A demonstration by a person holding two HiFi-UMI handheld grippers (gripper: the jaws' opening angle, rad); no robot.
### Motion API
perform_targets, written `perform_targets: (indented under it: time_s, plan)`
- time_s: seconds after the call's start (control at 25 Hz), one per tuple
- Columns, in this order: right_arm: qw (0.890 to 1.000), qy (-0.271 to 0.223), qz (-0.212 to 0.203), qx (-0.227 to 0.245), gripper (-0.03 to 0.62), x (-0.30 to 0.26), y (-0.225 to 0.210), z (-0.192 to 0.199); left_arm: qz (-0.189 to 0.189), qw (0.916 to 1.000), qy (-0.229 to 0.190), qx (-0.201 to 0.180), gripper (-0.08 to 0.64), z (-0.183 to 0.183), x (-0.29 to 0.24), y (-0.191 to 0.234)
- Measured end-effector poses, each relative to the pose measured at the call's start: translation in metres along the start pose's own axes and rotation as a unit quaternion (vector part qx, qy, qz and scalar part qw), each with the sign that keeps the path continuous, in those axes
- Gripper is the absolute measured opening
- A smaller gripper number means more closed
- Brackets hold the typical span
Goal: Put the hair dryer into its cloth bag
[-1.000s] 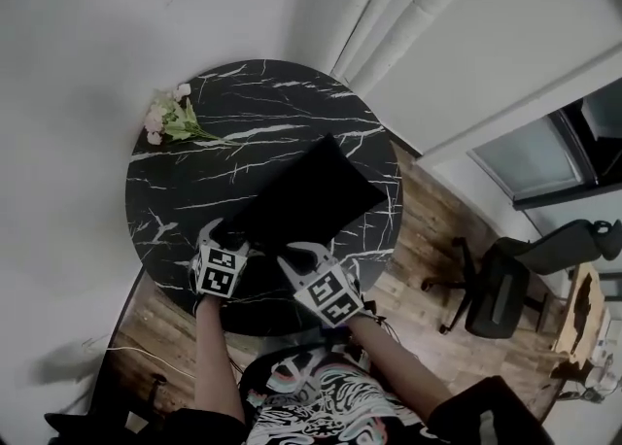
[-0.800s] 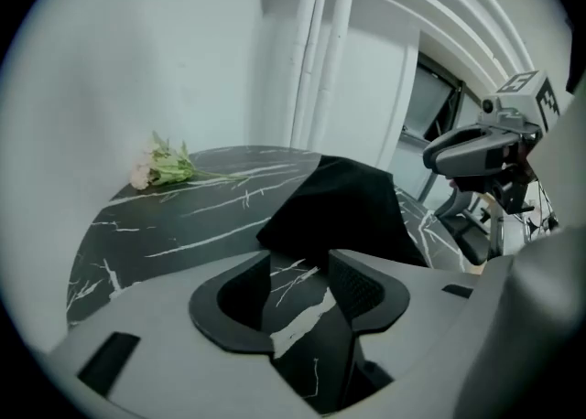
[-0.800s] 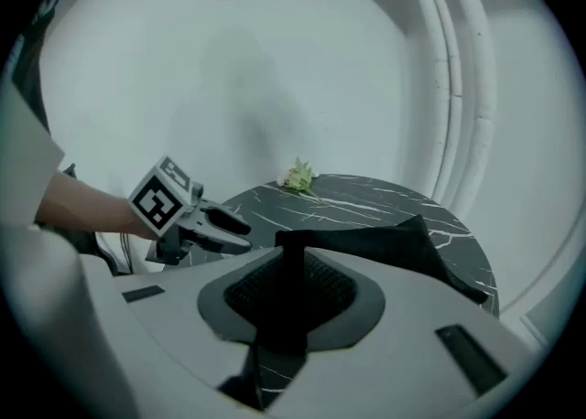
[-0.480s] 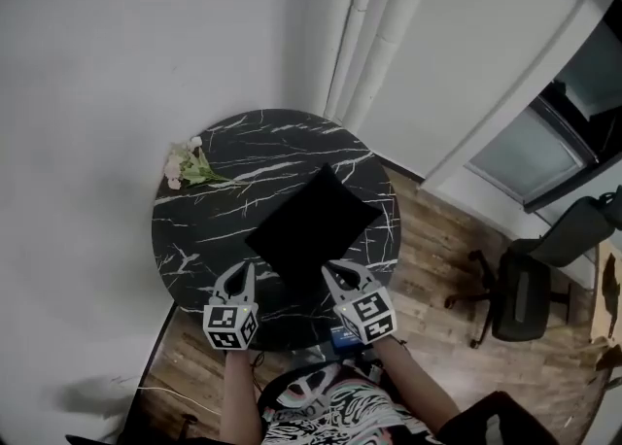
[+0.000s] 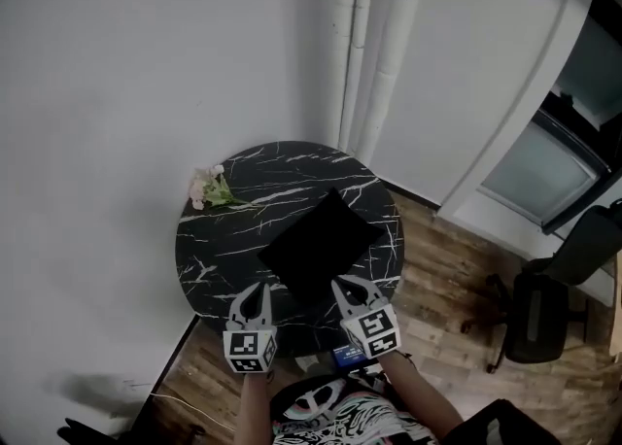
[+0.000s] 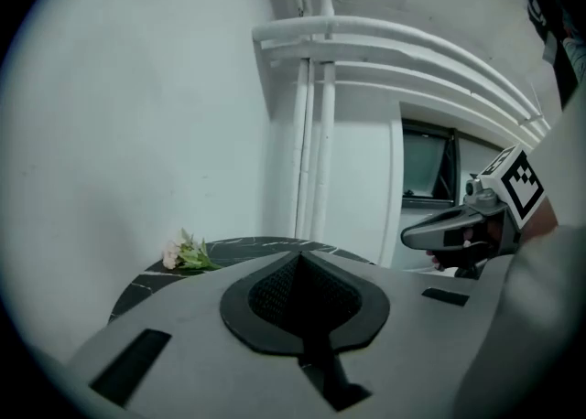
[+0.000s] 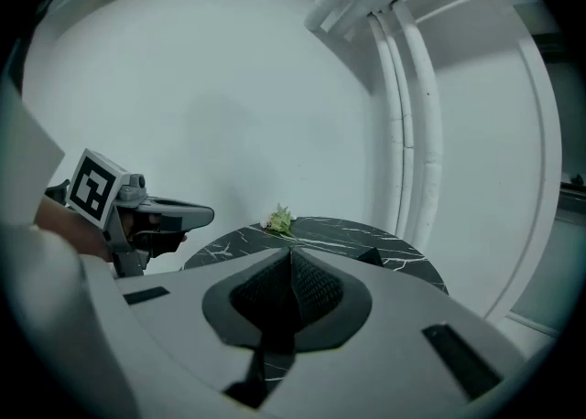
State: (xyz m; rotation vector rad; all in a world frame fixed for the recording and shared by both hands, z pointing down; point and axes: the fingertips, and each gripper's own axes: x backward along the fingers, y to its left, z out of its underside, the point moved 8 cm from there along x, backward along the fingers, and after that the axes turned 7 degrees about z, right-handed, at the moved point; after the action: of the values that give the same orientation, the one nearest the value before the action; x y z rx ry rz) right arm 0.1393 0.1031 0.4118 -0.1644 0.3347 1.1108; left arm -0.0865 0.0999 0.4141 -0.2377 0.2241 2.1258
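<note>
Lying flat on the table (image 5: 209,258), the black cloth bag (image 5: 319,244) sits ahead of the left gripper (image 5: 255,290) and right gripper (image 5: 348,285), nearer the right. Both pairs of fingers are closed, empty. No hair dryer shows.

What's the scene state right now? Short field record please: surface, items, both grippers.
surface: round black marble table
cloth bag: black, lying on the table's near-right part
flowers: small bunch at the table's far-left edge
hair dryer: not in view; cannot tell whether it is inside the bag
left gripper: fingers together, nothing between them, raised off the table by its near edge
right gripper: fingers together, empty, raised beside the left
background: office chair on wood floor, right
</note>
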Motion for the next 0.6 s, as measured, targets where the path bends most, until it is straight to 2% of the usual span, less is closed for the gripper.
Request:
perform_targets:
  time_s: [0.2,0.36,0.48,0.6]
  plan:
    - [0.999,-0.04,0.005,-0.018,0.018,0.038,-0.01,-0.004,-0.045,0.9979,0.015,-0.045,0.014,0.005,0.025,-0.033]
    - [0.999,-0.049,-0.003,-0.013,0.018,0.048,-0.018,0.004,-0.061,0.9971,0.016,-0.042,0.014,0.017,0.041,-0.054]
    - [0.999,-0.051,-0.002,-0.011,0.018,0.059,-0.021,0.006,-0.069,0.9972,0.008,-0.025,0.014,0.014,0.047,-0.06]
    - [0.999,-0.054,-0.008,-0.002,0.018,0.065,-0.026,0.005,-0.078,0.9966,0.003,-0.026,0.014,0.01,0.048,-0.067]
